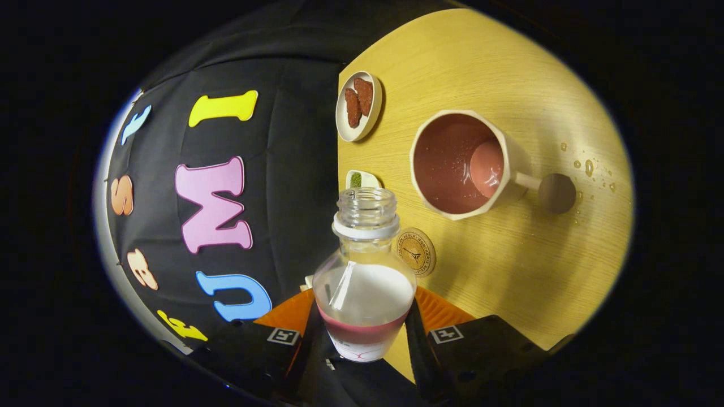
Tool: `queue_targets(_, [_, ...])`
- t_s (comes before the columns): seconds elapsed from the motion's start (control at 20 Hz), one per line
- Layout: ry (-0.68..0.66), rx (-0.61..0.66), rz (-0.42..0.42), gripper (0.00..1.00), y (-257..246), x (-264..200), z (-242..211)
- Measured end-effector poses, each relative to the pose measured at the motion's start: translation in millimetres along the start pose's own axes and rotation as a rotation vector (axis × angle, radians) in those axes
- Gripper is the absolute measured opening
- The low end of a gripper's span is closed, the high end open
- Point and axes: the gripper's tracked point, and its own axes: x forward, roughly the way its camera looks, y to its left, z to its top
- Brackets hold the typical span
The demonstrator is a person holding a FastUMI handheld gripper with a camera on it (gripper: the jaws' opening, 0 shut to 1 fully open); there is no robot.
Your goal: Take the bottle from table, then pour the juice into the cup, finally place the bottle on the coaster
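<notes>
Two orange tongs point(363, 322) clamping clear plastic bottle point(365, 277), faceted cup point(459, 164), round cork coaster point(417, 251)

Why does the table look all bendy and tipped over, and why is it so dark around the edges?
In the gripper view, the fisheye lens curves the table edge, and the gripper is rolled sideways, so everything looks tipped; light falls on the middle, fading dark outward; the bottle, clamped between the gripper fingers, shows bright glare on its clear side; the cup looks sharp, with a soft shadow beside it.

coaster point(416, 251) rim lettering too small, unreadable
</notes>
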Motion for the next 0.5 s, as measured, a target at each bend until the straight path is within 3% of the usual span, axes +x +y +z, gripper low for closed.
queue_targets(0.5, [0.03, 0.238, -0.007, 0.69, 6.2, 8.4, 15.9])
